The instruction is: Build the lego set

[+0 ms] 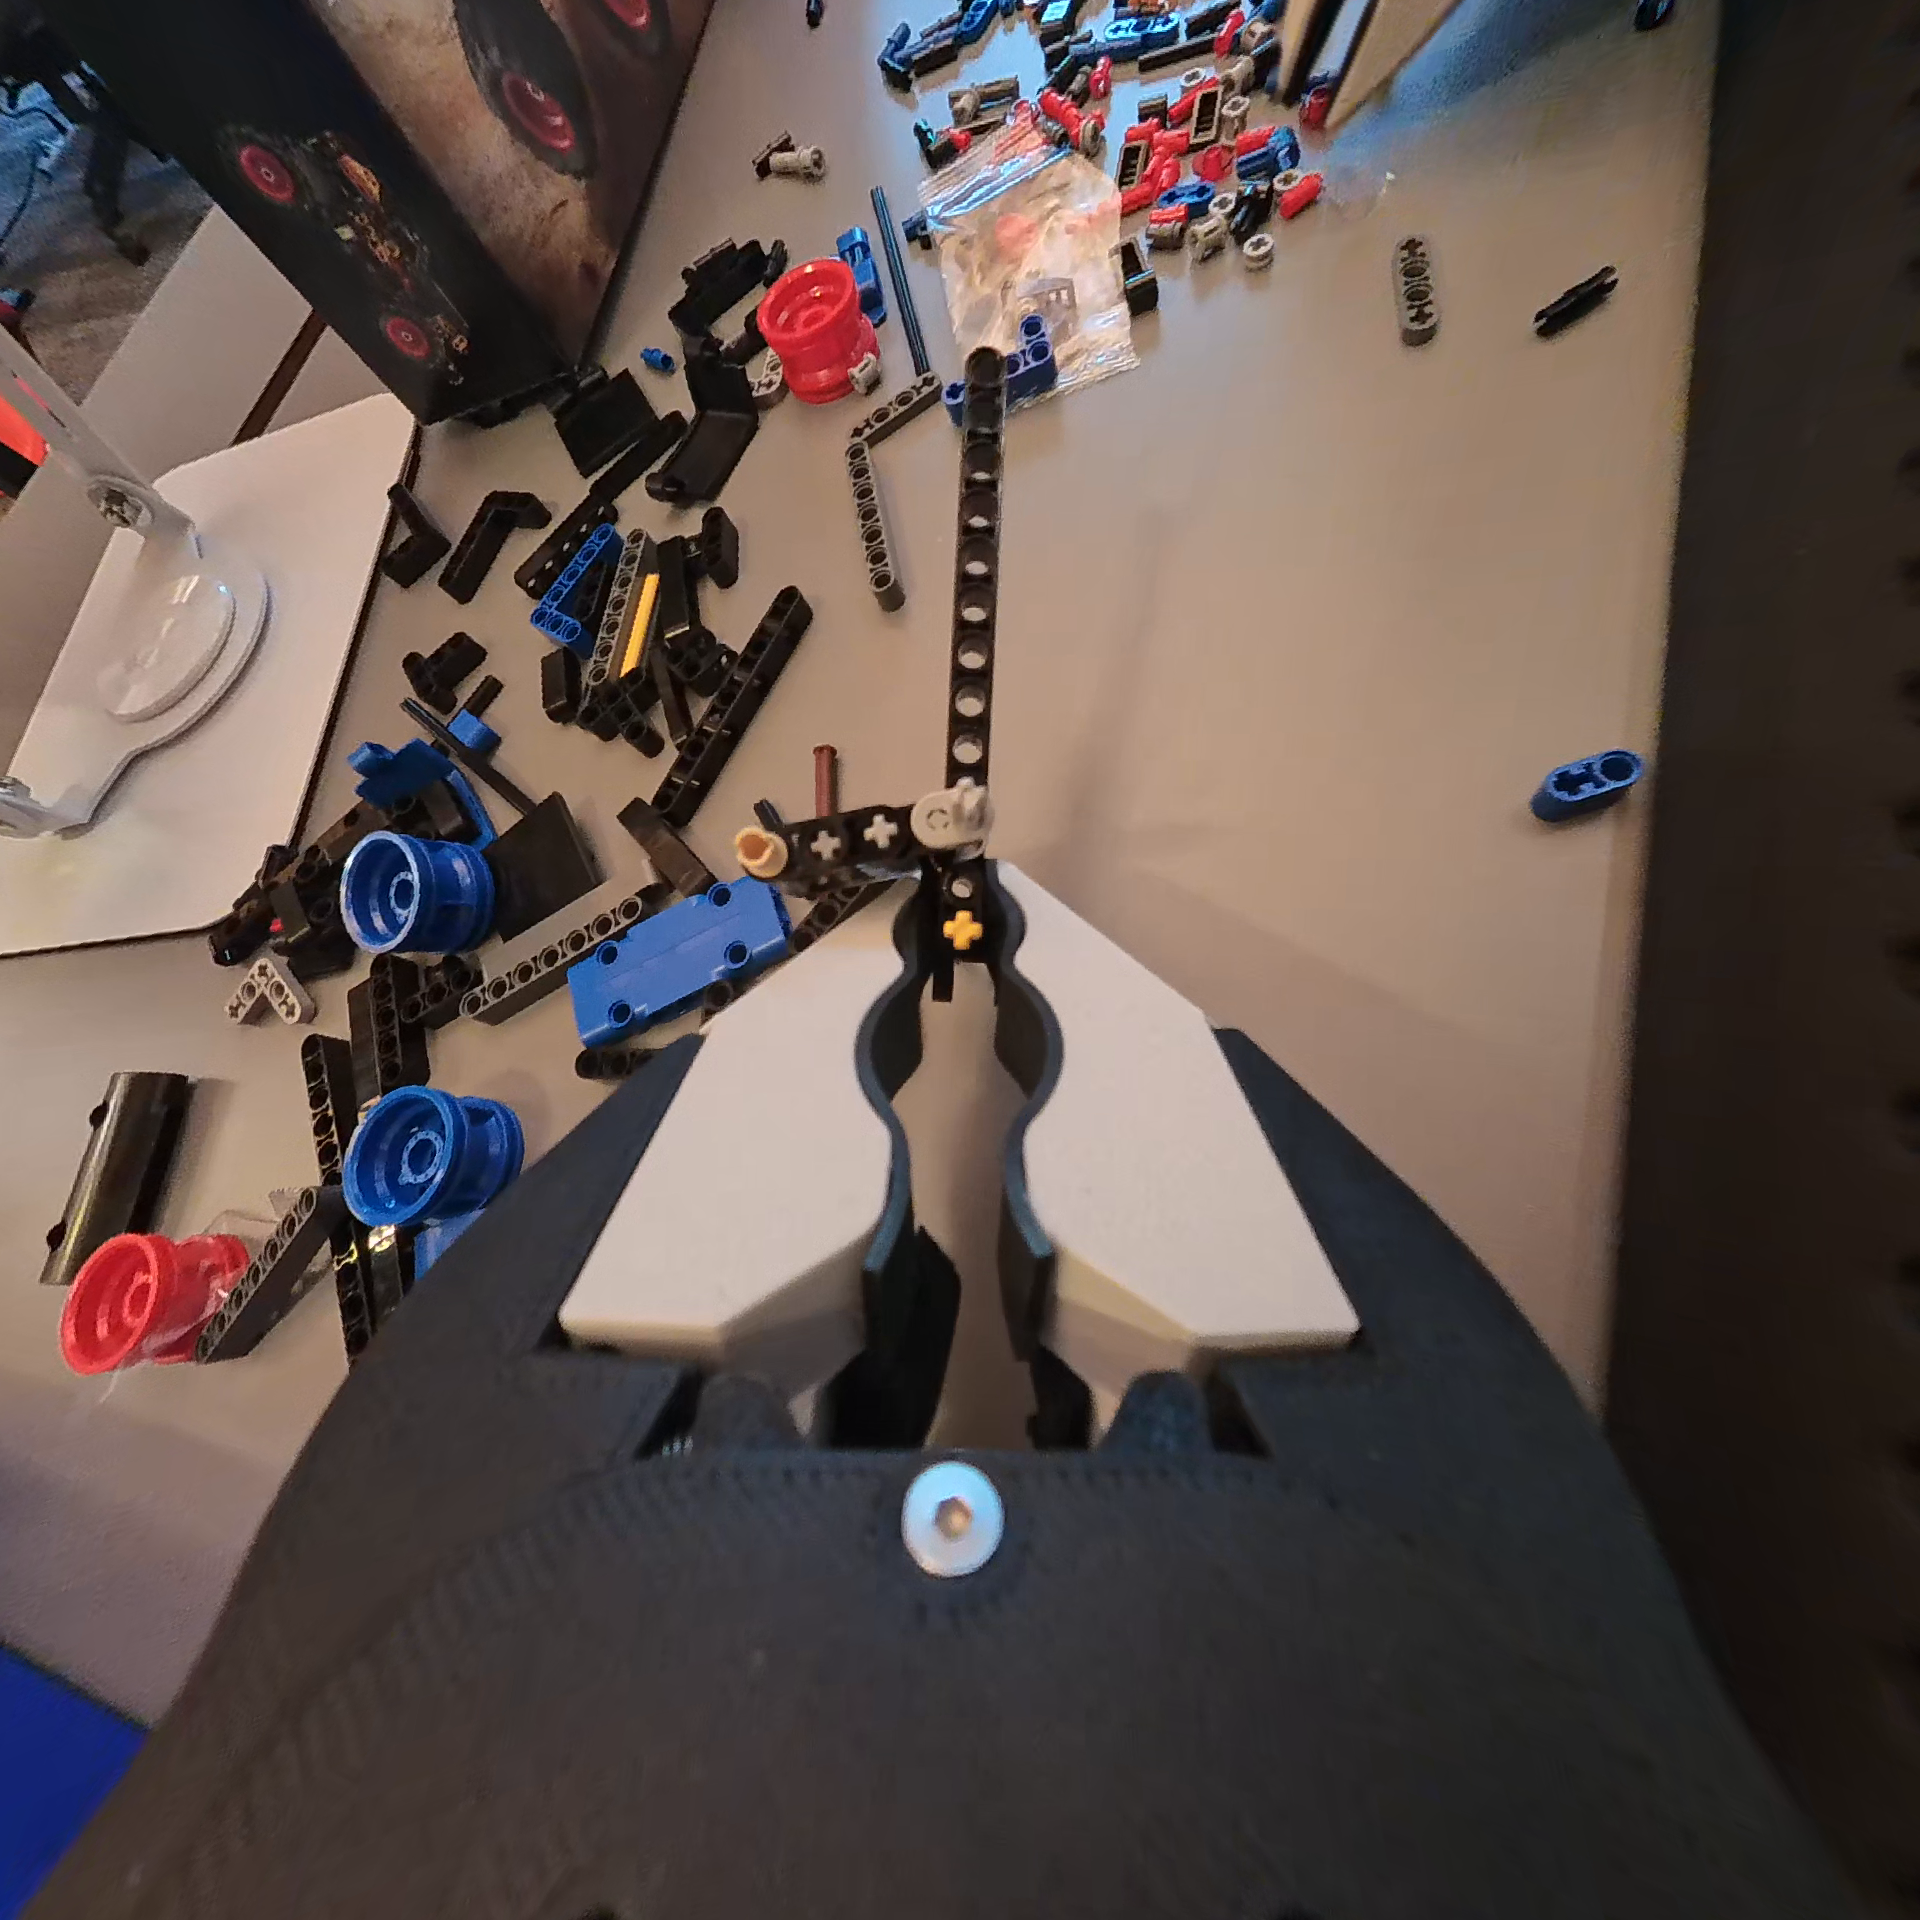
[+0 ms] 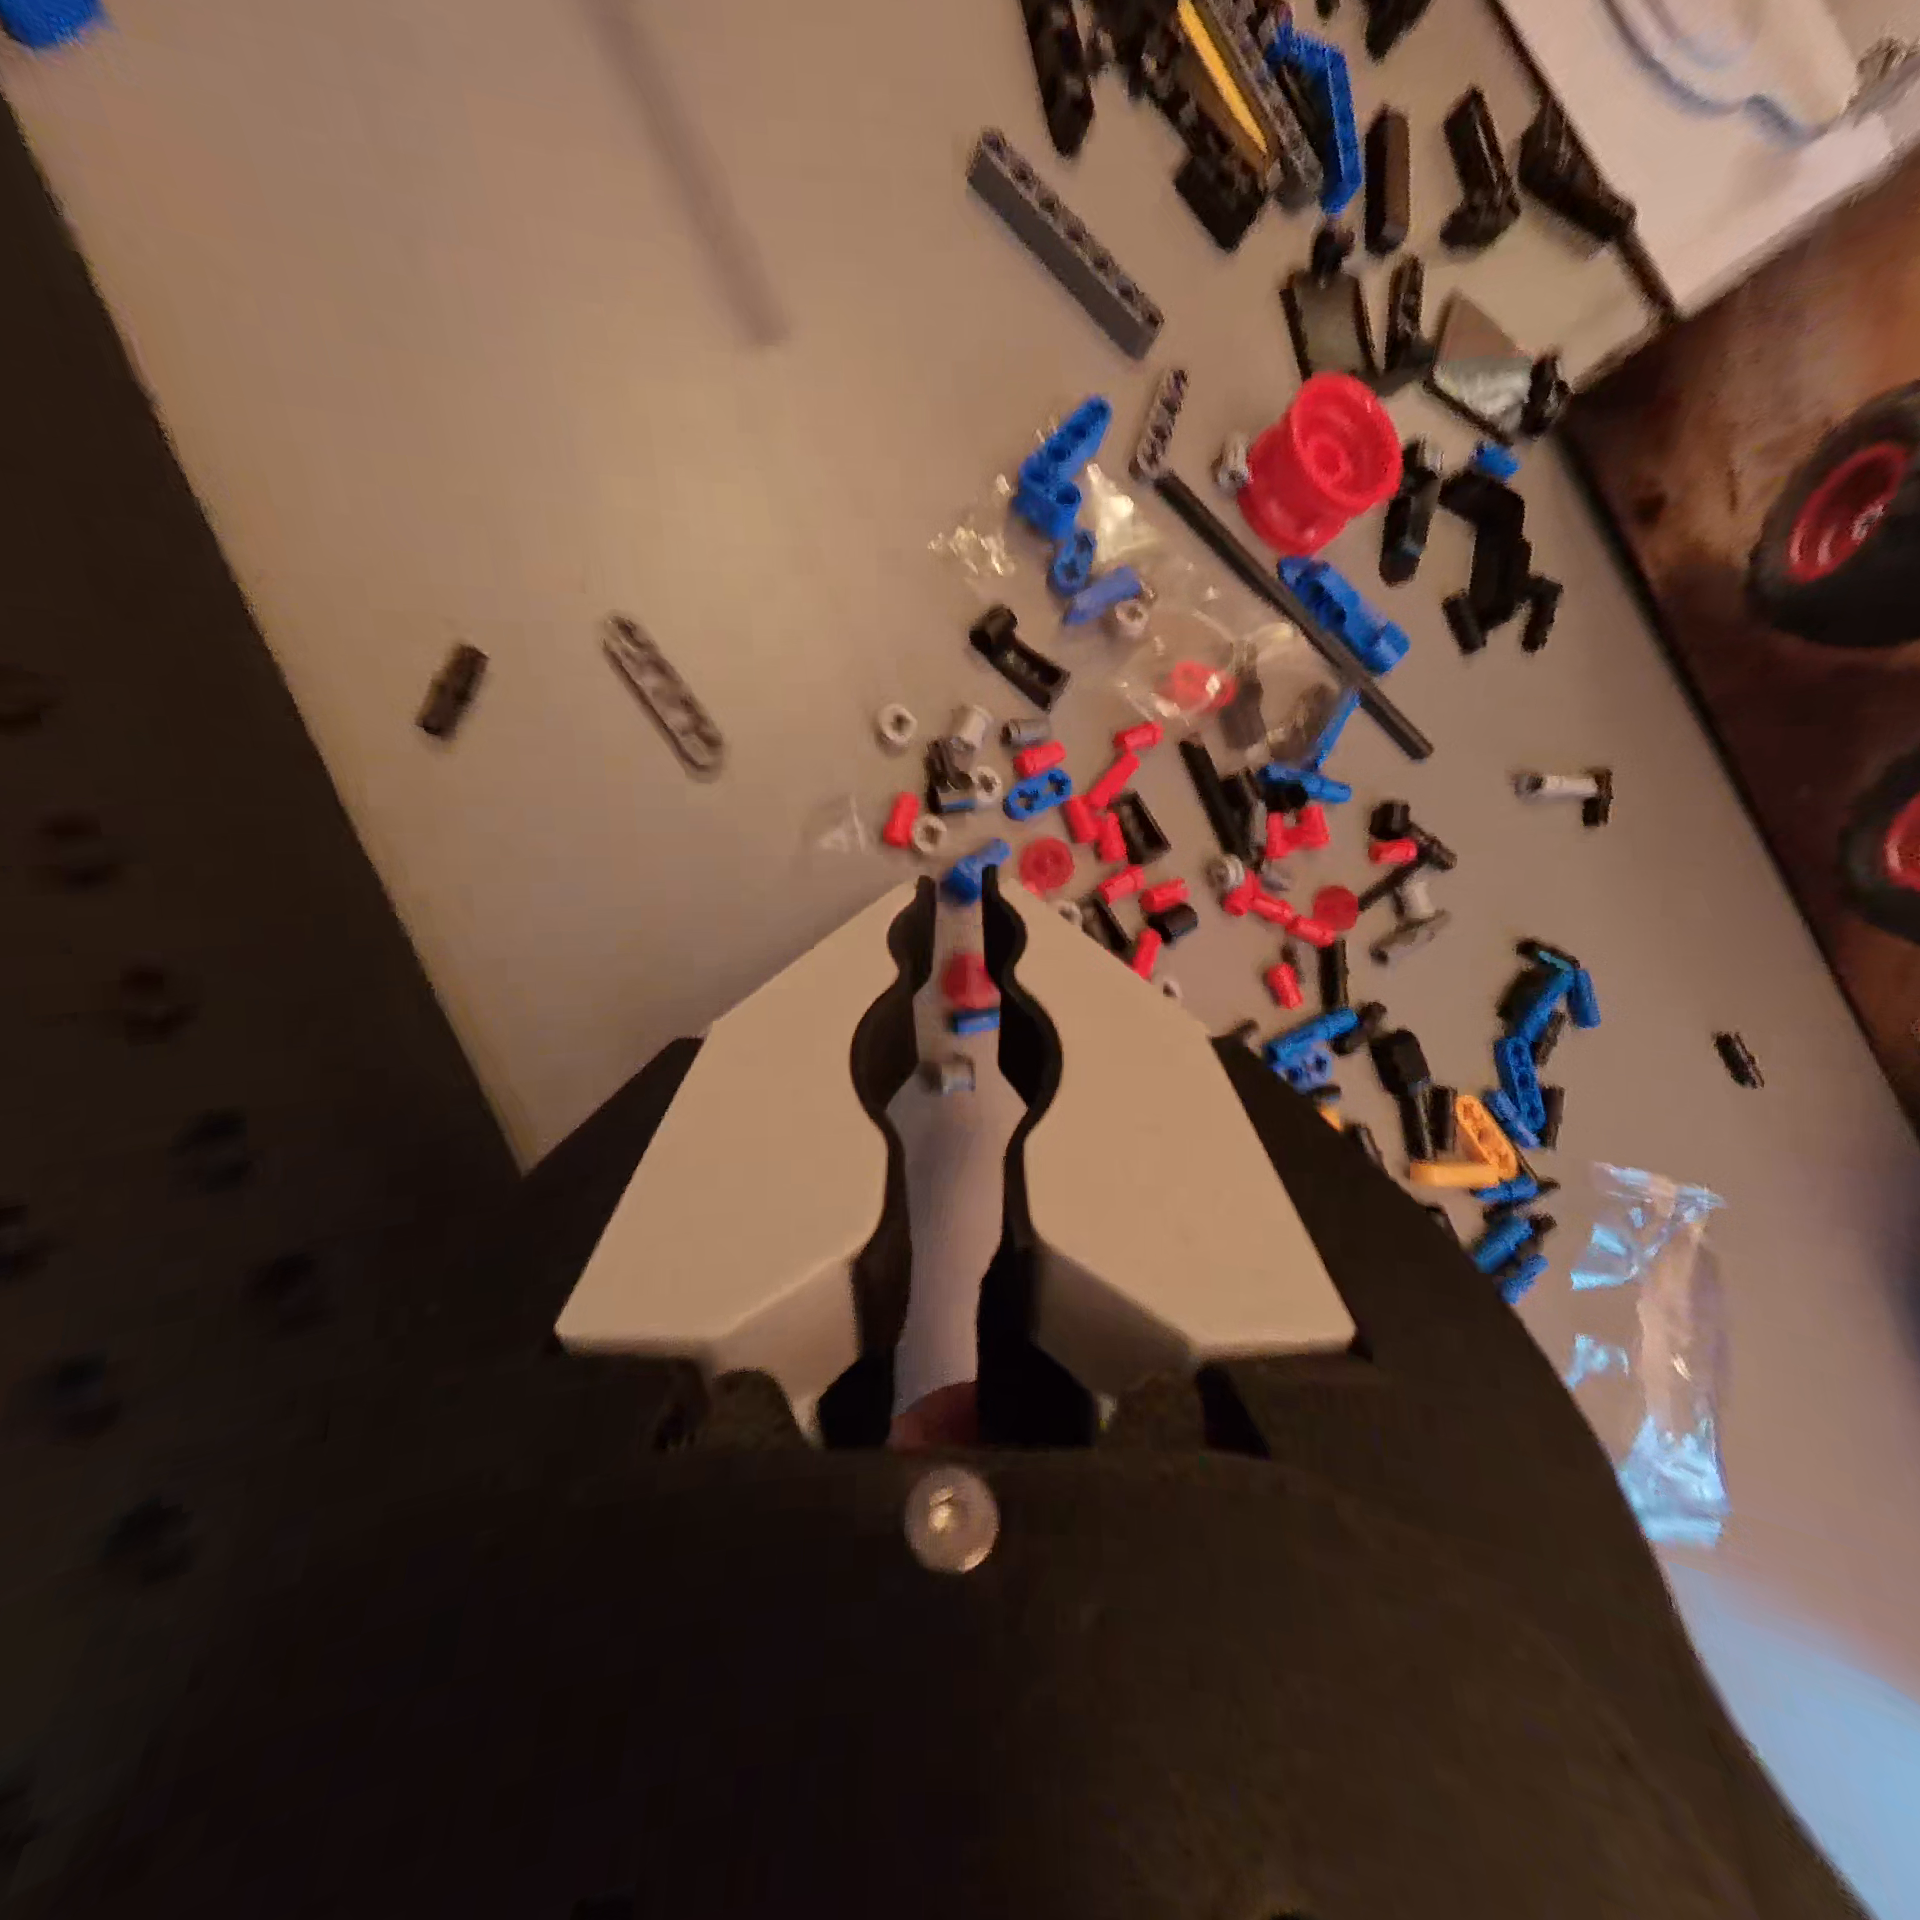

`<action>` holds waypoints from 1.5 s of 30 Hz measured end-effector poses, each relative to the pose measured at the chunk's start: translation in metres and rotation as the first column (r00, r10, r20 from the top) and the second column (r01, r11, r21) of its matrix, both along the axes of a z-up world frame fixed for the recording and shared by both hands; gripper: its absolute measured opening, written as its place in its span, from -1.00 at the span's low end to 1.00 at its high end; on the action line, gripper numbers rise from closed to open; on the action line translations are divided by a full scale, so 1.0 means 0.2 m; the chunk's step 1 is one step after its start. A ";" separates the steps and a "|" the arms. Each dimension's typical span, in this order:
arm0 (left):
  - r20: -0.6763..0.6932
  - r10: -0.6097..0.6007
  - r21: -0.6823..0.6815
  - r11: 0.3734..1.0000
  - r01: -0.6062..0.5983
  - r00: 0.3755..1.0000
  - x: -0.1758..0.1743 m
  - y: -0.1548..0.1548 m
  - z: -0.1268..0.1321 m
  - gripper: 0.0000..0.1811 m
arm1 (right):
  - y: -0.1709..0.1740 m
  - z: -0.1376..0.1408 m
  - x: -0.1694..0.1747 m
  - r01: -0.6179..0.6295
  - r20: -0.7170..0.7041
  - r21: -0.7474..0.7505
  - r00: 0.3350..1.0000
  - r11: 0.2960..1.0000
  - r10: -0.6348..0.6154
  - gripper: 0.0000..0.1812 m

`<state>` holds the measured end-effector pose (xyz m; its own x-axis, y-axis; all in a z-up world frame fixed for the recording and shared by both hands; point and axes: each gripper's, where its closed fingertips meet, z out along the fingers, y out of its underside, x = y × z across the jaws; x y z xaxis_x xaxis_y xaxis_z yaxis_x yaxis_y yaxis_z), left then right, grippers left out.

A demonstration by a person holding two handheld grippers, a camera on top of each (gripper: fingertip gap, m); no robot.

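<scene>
We see the assembly clamped at its near end in the left hand-held gripper, held above the worktop. It is a long black beam running away from the tips, with a short black cross-piece branching left just beyond them. A grey connector sits at the joint, a tan pin at the cross-piece's far end, and a yellow axle end shows between the tips.

Left of the assembly lie two blue wheel hubs, a blue panel and a heap of black beams. A red hub lies farther off, another red hub at the near left. A clear bag lies past the beam's far end, with small red, blue and grey parts scattered beyond it. One blue link lies alone to the right. The set's box stands at the far left.

The right wrist view is motion-blurred. The right hand-held gripper hovers over a scatter of small parts, tips slightly apart; we see nothing held between them. A blue piece lies on the worktop just past the tips. A red hub, a black axle, a grey beam and a clear bag also show there.
</scene>
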<state>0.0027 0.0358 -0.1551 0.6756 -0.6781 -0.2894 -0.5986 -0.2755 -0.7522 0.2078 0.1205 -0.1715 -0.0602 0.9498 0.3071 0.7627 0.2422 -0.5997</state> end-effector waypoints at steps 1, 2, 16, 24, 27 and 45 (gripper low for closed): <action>0.000 -0.001 -0.001 1.000 0.001 1.000 0.00 0.00 0.00 -0.94 | -0.03 0.01 -0.02 -0.019 -0.019 -0.017 1.000 1.000 0.019 -0.92; 0.000 -0.002 -0.002 1.000 0.002 1.000 0.00 0.00 0.00 -0.94 | -0.04 0.01 -0.04 -0.031 -0.023 -0.024 0.999 0.999 0.031 -0.93; -0.002 -0.012 -0.006 1.000 0.012 1.000 0.01 0.00 -0.01 -0.94 | -0.10 -0.02 -0.11 -0.041 0.021 -0.061 0.999 0.997 0.043 -0.92; -0.004 -0.013 -0.007 1.000 0.013 1.000 0.01 0.00 -0.01 -0.94 | -0.09 -0.03 -0.13 0.022 0.039 -0.090 0.999 0.996 -0.018 -0.91; -0.006 -0.014 -0.007 1.000 0.014 1.000 0.01 -0.01 -0.01 -0.94 | -0.09 -0.04 -0.14 0.051 0.033 -0.138 0.998 0.989 -0.047 -0.93; -0.012 -0.021 -0.009 1.000 0.021 1.000 0.02 -0.01 -0.01 -0.93 | -0.08 -0.04 -0.14 0.087 -0.004 -0.251 0.996 0.964 -0.091 -0.95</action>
